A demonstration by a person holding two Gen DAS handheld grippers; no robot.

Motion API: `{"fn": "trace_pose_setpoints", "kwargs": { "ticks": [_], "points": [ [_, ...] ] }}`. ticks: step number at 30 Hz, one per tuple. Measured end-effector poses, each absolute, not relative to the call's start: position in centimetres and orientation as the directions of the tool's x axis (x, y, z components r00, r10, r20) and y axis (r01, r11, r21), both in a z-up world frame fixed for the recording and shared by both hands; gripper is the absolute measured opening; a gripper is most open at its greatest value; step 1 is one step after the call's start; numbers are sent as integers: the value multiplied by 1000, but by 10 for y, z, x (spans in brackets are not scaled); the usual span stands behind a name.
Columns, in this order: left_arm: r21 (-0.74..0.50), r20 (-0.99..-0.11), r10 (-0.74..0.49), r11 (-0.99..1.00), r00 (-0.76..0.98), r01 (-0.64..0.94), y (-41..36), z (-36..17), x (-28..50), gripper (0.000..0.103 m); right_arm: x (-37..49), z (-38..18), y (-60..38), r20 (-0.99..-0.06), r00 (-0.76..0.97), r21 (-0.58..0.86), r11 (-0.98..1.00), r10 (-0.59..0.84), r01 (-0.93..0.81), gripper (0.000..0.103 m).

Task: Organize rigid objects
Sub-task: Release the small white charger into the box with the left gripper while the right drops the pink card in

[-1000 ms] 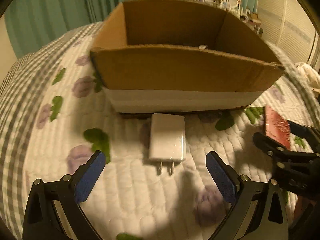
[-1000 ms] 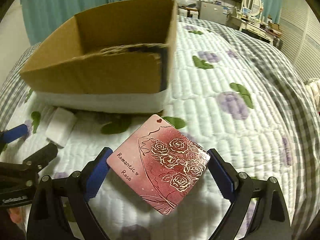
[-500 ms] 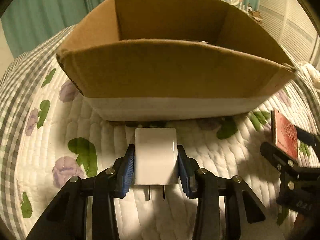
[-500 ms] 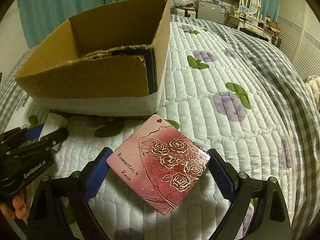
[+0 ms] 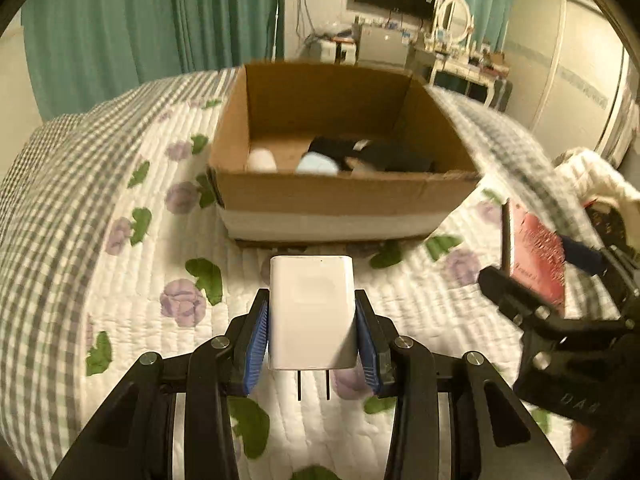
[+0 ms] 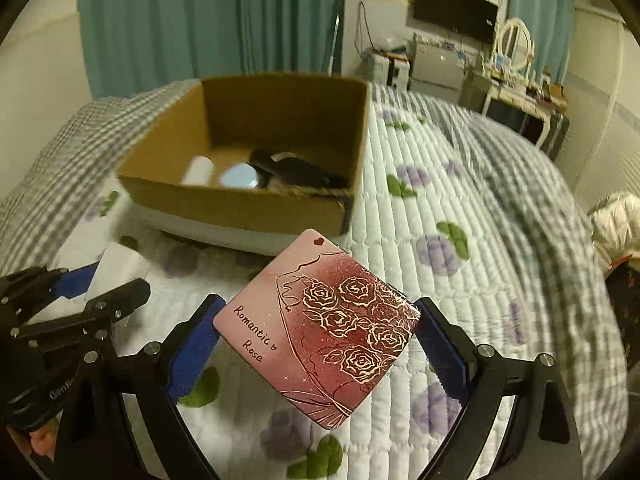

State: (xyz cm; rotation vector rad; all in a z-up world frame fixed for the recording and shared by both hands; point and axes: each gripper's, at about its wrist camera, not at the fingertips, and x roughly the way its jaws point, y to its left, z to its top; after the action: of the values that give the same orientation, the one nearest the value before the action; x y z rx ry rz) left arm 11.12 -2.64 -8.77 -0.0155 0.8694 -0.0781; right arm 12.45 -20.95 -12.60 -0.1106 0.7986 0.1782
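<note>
My left gripper [image 5: 311, 322] is shut on a white charger plug [image 5: 312, 300], its two prongs pointing back toward me, lifted off the quilt. My right gripper [image 6: 318, 312] is shut on a square pink tin [image 6: 320, 332] with gold roses, gripped at two opposite corners. Ahead stands an open cardboard box [image 5: 340, 200] holding a white cylinder [image 5: 261, 160], a pale blue object [image 5: 318, 164] and black items [image 5: 384, 156]. The same tin [image 5: 536, 252] shows edge-on at the right of the left wrist view. In the right wrist view the charger [image 6: 120, 264] is at the left.
Everything rests on a bed with a white floral quilt [image 5: 140, 288] and grey check borders. A white bundle [image 5: 592, 176] lies at the bed's right edge. Green curtains [image 5: 140, 20], a dresser with a mirror [image 5: 452, 12] and a wall screen stand behind.
My left gripper closed on the charger and lifted it off the quilt. Both grippers rose with their loads, so the inside of the box now shows.
</note>
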Motion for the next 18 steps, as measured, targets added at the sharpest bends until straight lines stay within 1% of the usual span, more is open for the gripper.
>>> {"fn": "trace_pose_setpoints", "kwargs": {
  "ticks": [4,6,10,15,18],
  "points": [
    [-38,-733,-78,997,676,74,-29,-61,109,40,111,-100,-208,-710,695,-50,978,109,-204,94],
    [-39,-715,-82,996,694,78,-27,-45,110,40,111,-82,-210,-699,705,-35,979,120,-201,94],
    [-2,-671,-70,996,738,93,-26,-12,116,40,117,-47,-213,-656,740,-5,980,148,-201,94],
    [33,-629,-51,995,776,92,-24,15,137,40,136,-8,-204,-603,777,-16,971,181,-239,94],
    [29,-612,-52,996,789,87,-23,26,153,41,147,5,-197,-583,790,-38,965,191,-261,94]
  ]
}}
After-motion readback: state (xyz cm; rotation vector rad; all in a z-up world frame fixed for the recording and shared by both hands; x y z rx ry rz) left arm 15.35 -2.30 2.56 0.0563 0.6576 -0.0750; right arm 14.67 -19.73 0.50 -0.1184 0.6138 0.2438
